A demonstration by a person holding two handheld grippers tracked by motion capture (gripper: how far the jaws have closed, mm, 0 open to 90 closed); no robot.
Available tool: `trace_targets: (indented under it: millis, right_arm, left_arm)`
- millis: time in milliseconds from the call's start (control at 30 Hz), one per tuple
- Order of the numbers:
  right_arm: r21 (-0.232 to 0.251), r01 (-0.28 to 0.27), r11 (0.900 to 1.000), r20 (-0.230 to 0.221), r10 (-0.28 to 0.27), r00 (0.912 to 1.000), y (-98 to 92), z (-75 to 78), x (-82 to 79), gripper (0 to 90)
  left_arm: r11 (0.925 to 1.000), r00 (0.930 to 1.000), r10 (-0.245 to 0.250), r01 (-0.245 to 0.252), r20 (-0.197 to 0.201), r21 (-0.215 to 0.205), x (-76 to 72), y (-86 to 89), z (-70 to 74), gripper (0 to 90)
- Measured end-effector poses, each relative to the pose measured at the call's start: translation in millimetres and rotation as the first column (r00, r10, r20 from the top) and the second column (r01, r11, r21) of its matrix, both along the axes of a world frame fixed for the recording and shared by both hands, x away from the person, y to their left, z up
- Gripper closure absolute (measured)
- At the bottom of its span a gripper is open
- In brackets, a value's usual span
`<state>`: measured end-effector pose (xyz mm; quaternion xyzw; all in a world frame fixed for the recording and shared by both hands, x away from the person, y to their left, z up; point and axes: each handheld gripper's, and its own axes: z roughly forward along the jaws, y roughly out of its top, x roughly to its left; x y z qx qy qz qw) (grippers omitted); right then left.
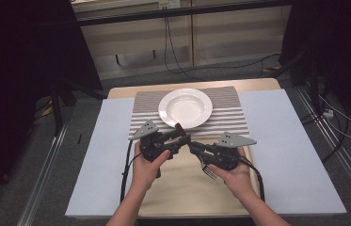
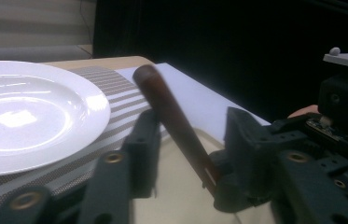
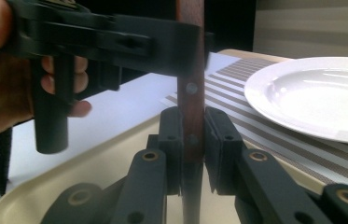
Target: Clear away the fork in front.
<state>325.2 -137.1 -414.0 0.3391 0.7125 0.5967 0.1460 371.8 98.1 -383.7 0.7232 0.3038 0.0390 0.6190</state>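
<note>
Holding the fork's wooden handle (image 3: 191,88), your right tongs (image 3: 192,140) clamp its lower part above the beige tray (image 1: 187,188) on the tabletop; your left tongs (image 2: 185,140) straddle its upper part, one pad apparently touching, near the white plate (image 1: 185,108)

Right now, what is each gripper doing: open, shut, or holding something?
Left gripper: jaws around the fork's wooden handle; contact cannot be told.
Right gripper: shut on the fork's wooden handle.
</note>
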Motion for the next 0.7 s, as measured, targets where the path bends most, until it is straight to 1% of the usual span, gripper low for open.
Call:
trace_targets:
  millis: [33, 67, 100, 133, 167, 200, 267, 300, 367, 400, 433, 500, 533, 567, 600, 633, 700]
  right_arm:
    - [0.003, -0.007, 1.0, 0.002, 0.007, 1.0, 2.8, 0.6, -0.8, 78.3]
    - [0.003, -0.007, 1.0, 0.002, 0.007, 1.0, 2.8, 0.6, -0.8, 78.3]
    - [0.005, -0.016, 1.0, 0.005, 0.016, 0.9999, 5.5, 0.6, -1.7, 78.2]
    - [0.005, -0.016, 1.0, 0.005, 0.016, 0.9999, 5.5, 0.6, -1.7, 78.2]
    - [0.002, -0.015, 1.0, 0.013, 0.015, 0.9998, 7.1, 0.4, -2.4, 78.1]
    - [0.0, -0.008, 1.0, 0.014, 0.008, 0.9999, 8.4, 0.5, -3.2, 78.0]
    - [0.017, -0.013, 1.0, 0.019, 0.013, 0.9997, 8.9, 1.2, -3.7, 77.6]
    - [0.01, -0.024, 1.0, 0.035, 0.023, 0.9991, 8.8, 2.8, -5.0, 77.1]
    - [0.004, -0.03, 1.0, 0.038, 0.03, 0.9988, 8.3, 3.4, -6.1, 75.9]
    - [0.002, -0.031, 1.0, 0.039, 0.031, 0.9988, 7.5, 3.6, -7.2, 73.2]
    - [-0.001, -0.03, 1.0, 0.034, 0.03, 0.999, 3.3, 3.5, -8.7, 69.7]
    - [-0.002, -0.018, 1.0, 0.035, 0.018, 0.9992, -3.2, 3.2, -9.7, 69.2]
    - [-0.002, -0.018, 1.0, 0.035, 0.018, 0.9992, -3.2, 3.2, -9.7, 69.2]
    - [-0.006, -0.012, 1.0, 0.039, 0.012, 0.9992, -6.9, 3.2, -9.9, 67.6]
    - [-0.011, -0.004, 1.0, 0.036, 0.005, 0.9993, -10.9, 3.4, -9.8, 64.9]
    - [-0.007, 0.022, 1.0, 0.043, -0.022, 0.9989, -19.1, 3.5, -9.9, 60.5]
    - [-0.019, 0.036, 0.999, 0.037, -0.035, 0.9987, -26.9, 2.4, -9.9, 57.2]
  left_arm:
    - [0.9997, 0.9998, -0.016, 0.016, -0.013, -0.02, 0.1, -0.1, -0.1, 70.1]
    - [0.9997, 0.9998, -0.016, 0.016, -0.013, -0.02, 0.1, -0.1, -0.1, 74.9]
    - [0.9984, 0.9989, -0.039, 0.038, -0.025, -0.043, -0.2, -0.3, 0.5, 77.6]
    - [0.9979, 0.9984, -0.052, 0.051, -0.023, -0.04, -1.4, -0.8, 2.1, 77.6]
    - [0.9987, 0.9988, -0.048, 0.048, -0.004, -0.013, -2.8, -1.4, 4.2, 78.3]
    - [0.9987, 0.9987, -0.05, 0.05, -0.005, -0.009, -3.0, -1.0, 5.8, 78.5]
    - [0.9977, 0.9979, -0.058, 0.057, -0.03, -0.037, -2.2, 1.9, 7.3, 78.8]
    - [0.997, 0.9968, -0.065, 0.063, -0.047, -0.046, -1.5, 3.7, 7.6, 79.0]
    - [0.9973, 0.9959, -0.065, 0.062, -0.063, -0.039, -0.5, 8.0, 8.5, 79.1]
    - [0.9975, 0.9956, -0.065, 0.063, -0.068, -0.034, 0.2, 10.7, 9.0, 79.2]
    - [0.9976, 0.9953, -0.063, 0.061, -0.074, -0.034, 0.7, 13.8, 9.6, 79.4]
    - [0.9978, 0.9948, -0.063, 0.061, -0.08, -0.027, 2.0, 21.1, 10.8, 79.5]
    - [0.9979, 0.9947, -0.061, 0.059, -0.082, -0.027, 2.4, 24.5, 11.2, 79.5]
    - [0.9983, 0.9946, -0.056, 0.054, -0.087, -0.021, 2.5, 28.1, 11.6, 79.5]
    - [0.9984, 0.9943, -0.054, 0.053, -0.091, -0.017, 2.5, 31.6, 11.6, 79.6]
    - [0.9985, 0.994, -0.053, 0.052, -0.096, -0.012, 2.6, 35.4, 11.5, 79.6]
    - [0.9991, 0.9938, -0.042, 0.042, -0.103, -0.003, 2.9, 45.4, 11.5, 79.7]
